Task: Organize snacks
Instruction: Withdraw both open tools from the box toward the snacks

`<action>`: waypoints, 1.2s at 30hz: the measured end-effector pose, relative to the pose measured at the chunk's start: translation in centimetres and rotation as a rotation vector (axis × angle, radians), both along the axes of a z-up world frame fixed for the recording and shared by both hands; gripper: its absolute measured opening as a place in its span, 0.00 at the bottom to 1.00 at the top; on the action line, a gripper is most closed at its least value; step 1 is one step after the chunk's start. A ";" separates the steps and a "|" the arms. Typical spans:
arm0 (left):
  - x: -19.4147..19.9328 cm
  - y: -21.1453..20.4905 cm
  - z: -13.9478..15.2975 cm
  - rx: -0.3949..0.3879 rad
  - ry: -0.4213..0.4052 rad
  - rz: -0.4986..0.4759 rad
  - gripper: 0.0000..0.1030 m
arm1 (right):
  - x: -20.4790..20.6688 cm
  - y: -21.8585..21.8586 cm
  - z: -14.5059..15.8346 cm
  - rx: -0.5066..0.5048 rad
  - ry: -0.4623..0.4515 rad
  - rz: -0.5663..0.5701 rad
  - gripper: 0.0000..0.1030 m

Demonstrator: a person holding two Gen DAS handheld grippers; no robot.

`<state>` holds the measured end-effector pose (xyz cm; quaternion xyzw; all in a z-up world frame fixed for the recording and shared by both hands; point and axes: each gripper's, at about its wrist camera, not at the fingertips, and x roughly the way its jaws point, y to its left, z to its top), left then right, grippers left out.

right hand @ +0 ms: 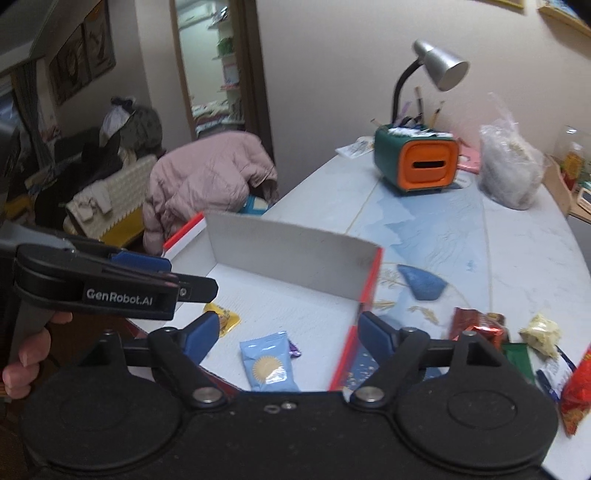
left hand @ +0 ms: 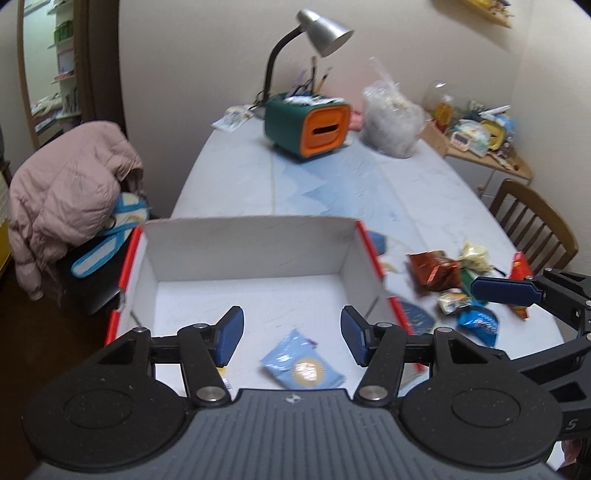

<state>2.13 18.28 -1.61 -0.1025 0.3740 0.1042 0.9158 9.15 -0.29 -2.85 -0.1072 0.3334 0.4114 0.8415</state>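
Observation:
A white cardboard box with red edges stands open on the table. A light blue snack packet lies inside it, with a yellow packet beside. My left gripper is open and empty above the box floor. My right gripper is open and empty, straddling the box's right wall; it shows at the right in the left wrist view. Loose snacks lie right of the box: a red-brown packet, a pale wrapper, a red bag.
A green and orange organizer with a desk lamp and a clear plastic bag stand at the table's far end. A chair with a pink jacket is left; a wooden chair is right.

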 end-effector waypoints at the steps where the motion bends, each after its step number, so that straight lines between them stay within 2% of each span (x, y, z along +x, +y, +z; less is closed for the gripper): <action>1: 0.0 -0.5 0.2 0.001 -0.008 -0.007 0.61 | 0.1 -0.7 0.2 0.007 -0.004 -0.009 0.84; 2: 0.0 -1.0 0.4 0.004 -0.018 -0.010 0.64 | 0.1 -1.4 0.3 0.011 -0.009 -0.019 0.84; 5: 0.2 -2.6 0.8 0.003 -0.042 -0.025 0.65 | 0.4 -3.5 0.7 0.020 -0.024 -0.049 0.86; 7: 0.5 -3.7 0.9 -0.004 -0.050 -0.029 0.66 | 0.7 -5.1 1.0 0.029 -0.038 -0.073 0.93; 10: 1.0 -5.6 1.1 -0.007 -0.063 -0.039 0.68 | 1.2 -7.6 1.3 0.037 -0.065 -0.103 0.98; 18: 3.1 -11.2 0.6 -0.060 -0.092 -0.061 0.73 | 2.7 -14.2 1.1 0.034 -0.108 -0.153 1.00; 26: 7.6 -17.2 -1.8 -0.125 0.003 -0.094 0.73 | 6.7 -21.2 -0.6 -0.012 -0.084 -0.235 1.00; 36: 14.6 -21.7 -6.0 -0.188 0.160 -0.032 0.73 | 12.3 -26.2 -4.2 -0.084 -0.046 -0.268 1.00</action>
